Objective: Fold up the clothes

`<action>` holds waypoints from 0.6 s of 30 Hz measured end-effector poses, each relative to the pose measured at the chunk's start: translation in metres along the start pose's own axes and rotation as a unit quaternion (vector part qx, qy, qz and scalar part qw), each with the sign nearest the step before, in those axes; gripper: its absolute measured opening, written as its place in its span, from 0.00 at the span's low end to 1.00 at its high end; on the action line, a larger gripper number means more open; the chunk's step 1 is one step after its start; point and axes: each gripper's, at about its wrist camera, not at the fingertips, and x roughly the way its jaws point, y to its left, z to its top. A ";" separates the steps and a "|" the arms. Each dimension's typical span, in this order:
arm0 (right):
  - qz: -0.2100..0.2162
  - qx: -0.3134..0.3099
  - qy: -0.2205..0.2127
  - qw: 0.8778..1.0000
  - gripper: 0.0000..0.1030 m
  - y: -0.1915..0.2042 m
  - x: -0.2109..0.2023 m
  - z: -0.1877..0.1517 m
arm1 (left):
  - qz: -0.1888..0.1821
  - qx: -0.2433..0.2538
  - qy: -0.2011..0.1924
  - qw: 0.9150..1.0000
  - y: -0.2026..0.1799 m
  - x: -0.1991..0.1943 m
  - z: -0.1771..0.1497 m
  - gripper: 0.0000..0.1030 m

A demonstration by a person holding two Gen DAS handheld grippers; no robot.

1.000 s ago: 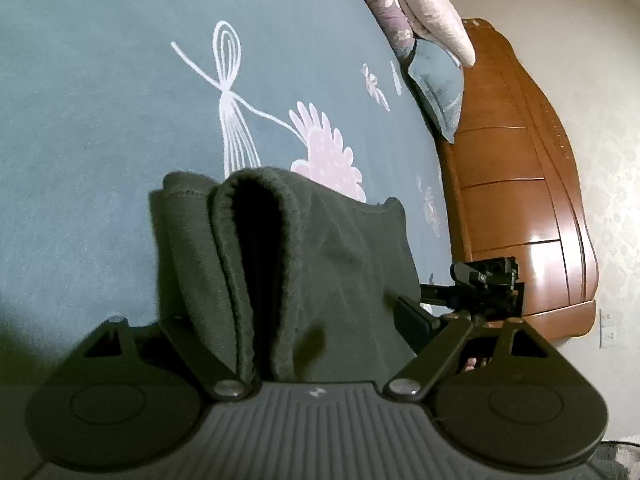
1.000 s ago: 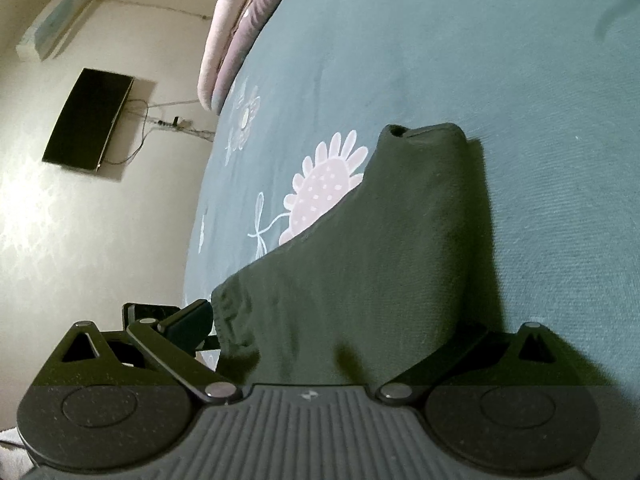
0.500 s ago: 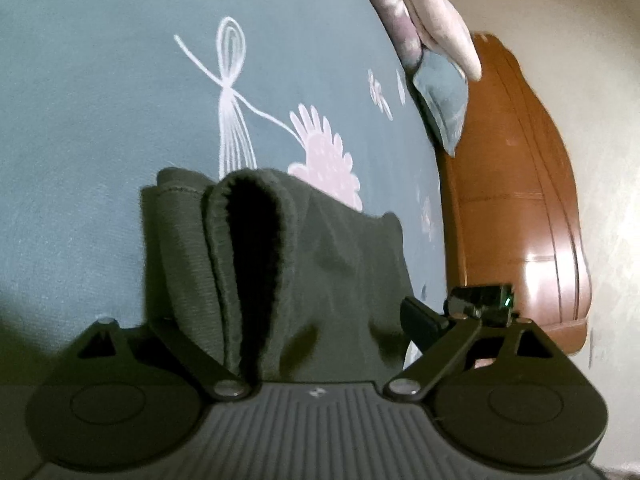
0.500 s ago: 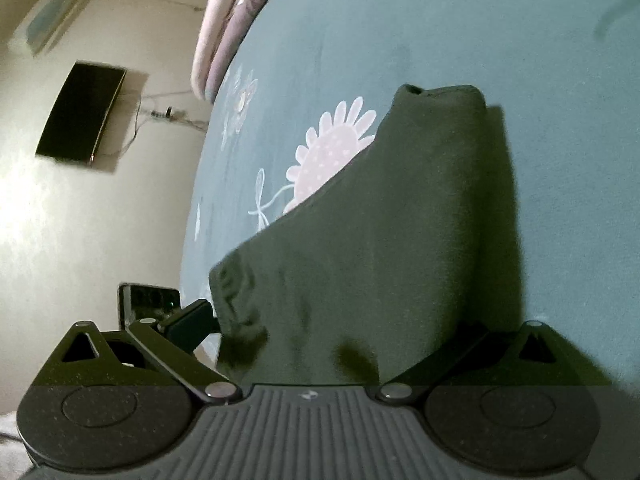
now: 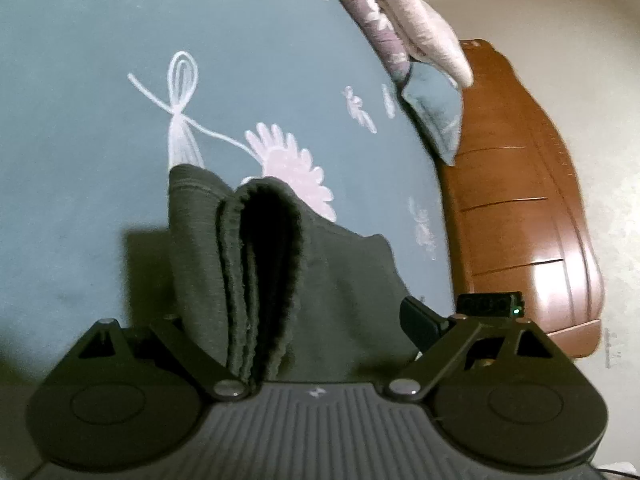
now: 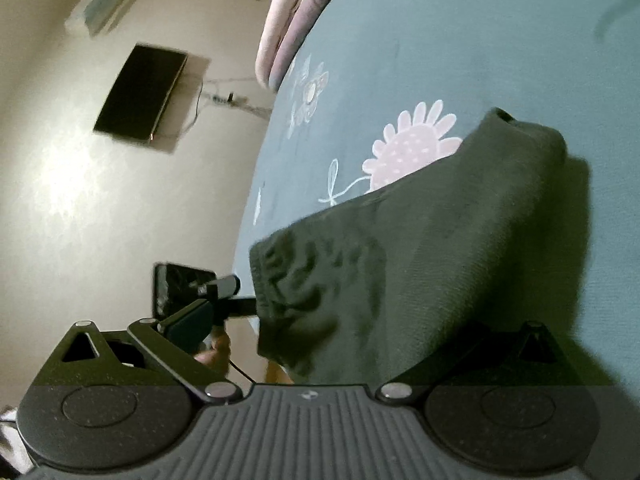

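1. Left wrist view: my left gripper (image 5: 316,344) has its jaws spread wide, and between them a dark olive-green knit garment (image 5: 280,272) runs forward over the teal bedspread with white and pink flower drawings (image 5: 100,80). A thick ribbed edge, doubled into a loop, stands up just off the left jaw. The near cloth is hidden behind the gripper body, so I cannot tell whether these jaws pinch it or merely straddle it.

2. The far end of the garment rests on the bed, overlapping the pink flower. I judge the near end is raised, since the cloth casts a dark shadow to its left.

3. At the right edge of this view the other gripper's black finger sits just beside the garment's far side, with a glossy brown wooden bed frame (image 5: 516,216) behind.

4. Right wrist view: my right gripper (image 6: 312,360) also shows wide-set jaws with the same garment draped between them, bunched and wrinkled at its left edge. Whether it is clamped is hidden too.

5. Holding both near corners level would let the cloth hang even for a fold; the bulk already looks doubled, but which fold this is I cannot say.

6. A black flat screen (image 6: 140,94) hangs on the cream wall.
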 end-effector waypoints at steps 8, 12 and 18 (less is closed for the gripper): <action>0.033 0.002 0.016 0.999 1.00 0.005 0.005 0.009 | 0.014 -0.003 -0.015 1.000 -0.016 -0.002 -0.005 0.88; 0.031 -0.022 0.015 0.999 1.00 0.020 -0.004 0.008 | 0.011 0.014 -0.003 1.000 -0.034 0.009 0.001 0.88; 0.025 -0.031 -0.022 0.999 1.00 0.027 -0.038 -0.001 | 0.002 0.056 0.026 0.998 -0.068 0.039 0.016 0.88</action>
